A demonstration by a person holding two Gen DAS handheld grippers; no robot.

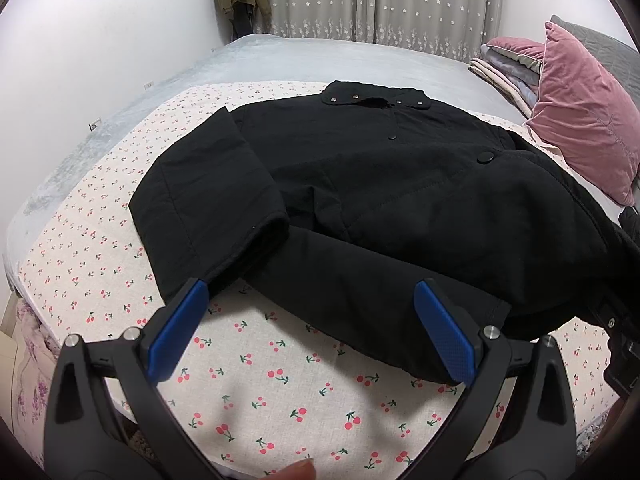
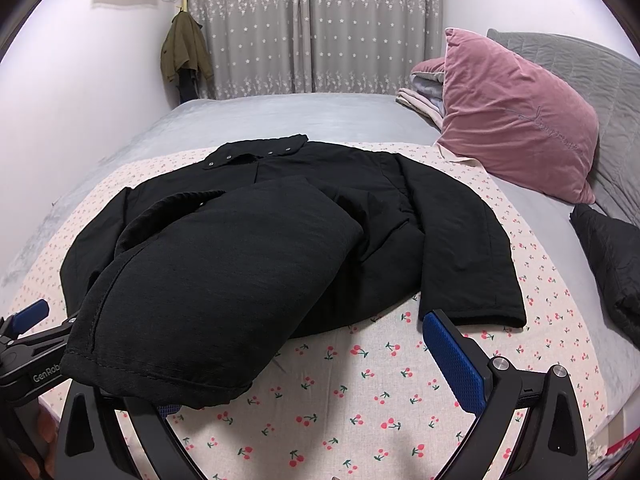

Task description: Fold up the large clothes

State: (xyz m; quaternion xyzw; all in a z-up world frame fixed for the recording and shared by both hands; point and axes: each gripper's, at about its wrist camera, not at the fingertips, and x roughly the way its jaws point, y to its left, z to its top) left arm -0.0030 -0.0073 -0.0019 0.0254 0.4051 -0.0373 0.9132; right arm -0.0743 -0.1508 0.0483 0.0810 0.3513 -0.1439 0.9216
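Observation:
A black jacket [image 1: 400, 184] lies front up on the cherry-print sheet [image 1: 280, 392], collar toward the far side. One sleeve [image 1: 208, 200] is folded in at the left. The other sleeve [image 2: 224, 280] is laid across the body, and its cuff drapes over the left finger of my right gripper [image 2: 312, 384]. That gripper is open, with its right pad [image 2: 452, 364] bare over the sheet. My left gripper [image 1: 310, 320] is open just in front of the jacket's hem, holding nothing. It also shows as a blue-padded tool [image 2: 28, 320] at the left edge of the right wrist view.
A pink velvet pillow [image 2: 516, 120] and folded blankets [image 2: 424, 92] sit at the right on the grey bedspread [image 2: 280, 116]. Another black garment [image 2: 612, 264] lies at the right edge. An olive coat [image 2: 184, 52] hangs by the curtains. A white wall runs along the left.

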